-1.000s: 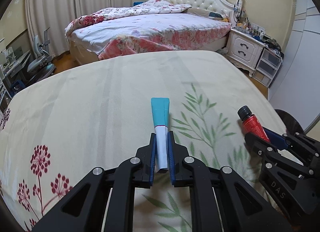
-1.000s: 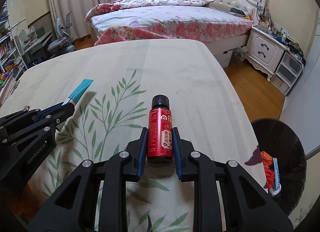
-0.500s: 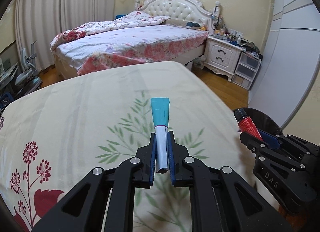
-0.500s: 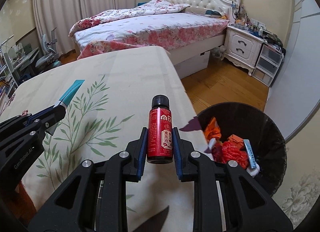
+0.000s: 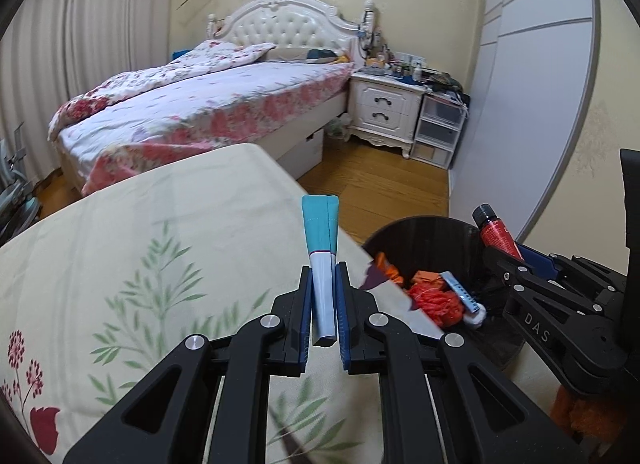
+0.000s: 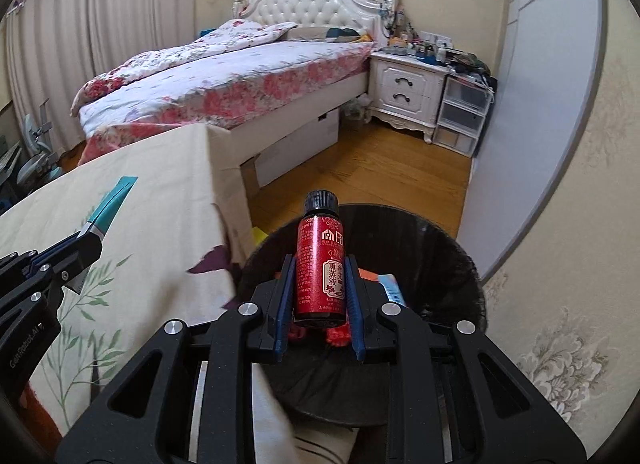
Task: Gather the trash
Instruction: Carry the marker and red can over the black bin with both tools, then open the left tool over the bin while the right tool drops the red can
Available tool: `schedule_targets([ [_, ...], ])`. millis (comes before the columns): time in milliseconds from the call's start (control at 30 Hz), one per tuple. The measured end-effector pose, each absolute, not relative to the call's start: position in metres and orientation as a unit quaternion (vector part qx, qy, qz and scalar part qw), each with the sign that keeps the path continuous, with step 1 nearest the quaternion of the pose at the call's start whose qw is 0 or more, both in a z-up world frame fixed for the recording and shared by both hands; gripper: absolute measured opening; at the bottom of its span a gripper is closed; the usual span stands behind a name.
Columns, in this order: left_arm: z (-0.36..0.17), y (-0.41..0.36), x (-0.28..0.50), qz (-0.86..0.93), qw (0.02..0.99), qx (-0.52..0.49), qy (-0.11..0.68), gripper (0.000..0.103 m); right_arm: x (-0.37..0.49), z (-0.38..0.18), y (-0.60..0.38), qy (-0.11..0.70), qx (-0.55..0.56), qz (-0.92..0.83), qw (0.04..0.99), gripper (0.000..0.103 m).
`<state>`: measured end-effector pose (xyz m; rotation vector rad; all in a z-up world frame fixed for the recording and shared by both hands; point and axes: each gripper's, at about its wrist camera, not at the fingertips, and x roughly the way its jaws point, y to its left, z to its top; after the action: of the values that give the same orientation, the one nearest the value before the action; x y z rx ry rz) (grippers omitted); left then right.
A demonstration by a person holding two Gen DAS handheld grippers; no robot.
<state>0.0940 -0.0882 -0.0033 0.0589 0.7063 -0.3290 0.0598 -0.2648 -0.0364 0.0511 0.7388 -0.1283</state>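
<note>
My left gripper (image 5: pixel 323 268) is shut on a flat teal and white tube (image 5: pixel 321 248), held over the right edge of the cloth-covered table (image 5: pixel 140 248). A small red bottle with a black cap (image 6: pixel 321 264) sits clamped in my right gripper (image 6: pixel 320 260), which hangs over the black trash bin (image 6: pixel 460 264). In the left wrist view the bin (image 5: pixel 424 232) lies just right of the table edge with orange and red trash inside. The right gripper (image 5: pixel 508 254) and its bottle (image 5: pixel 494 229) show above the bin's far side. The left gripper (image 6: pixel 90 234) appears at the left of the right wrist view.
A bed with floral bedding (image 5: pixel 200 111) stands beyond the table. A white nightstand (image 5: pixel 386 109) and plastic drawers (image 5: pixel 438 131) line the far wall. Wood floor (image 5: pixel 384 187) lies between bed and bin. A grey wardrobe door (image 5: pixel 532 103) rises on the right.
Both grippers have swung right, from over the middle of the table to its right edge. The right gripper and bottle now hang over the bin. Both grips are unchanged.
</note>
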Motion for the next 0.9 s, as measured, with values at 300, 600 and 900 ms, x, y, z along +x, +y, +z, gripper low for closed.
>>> schedule_targets([
  [300,-0.01,-0.137,0.109,-0.194,0.919,0.05,0.34,0.012,0.072,-0.05,-0.299,0.364,0.039,-0.1,0.925,0.023],
  [600,-0.023,-0.162,0.131,-0.199,0.913,0.071,0.349,0.013,0.084,-0.067,-0.319,0.376,0.057,-0.117,0.918,0.023],
  [900,-0.031,-0.169,0.135,-0.196,0.91,0.078,0.357,0.027,0.091,-0.071,-0.326,0.374,0.066,-0.129,0.916,0.028],
])
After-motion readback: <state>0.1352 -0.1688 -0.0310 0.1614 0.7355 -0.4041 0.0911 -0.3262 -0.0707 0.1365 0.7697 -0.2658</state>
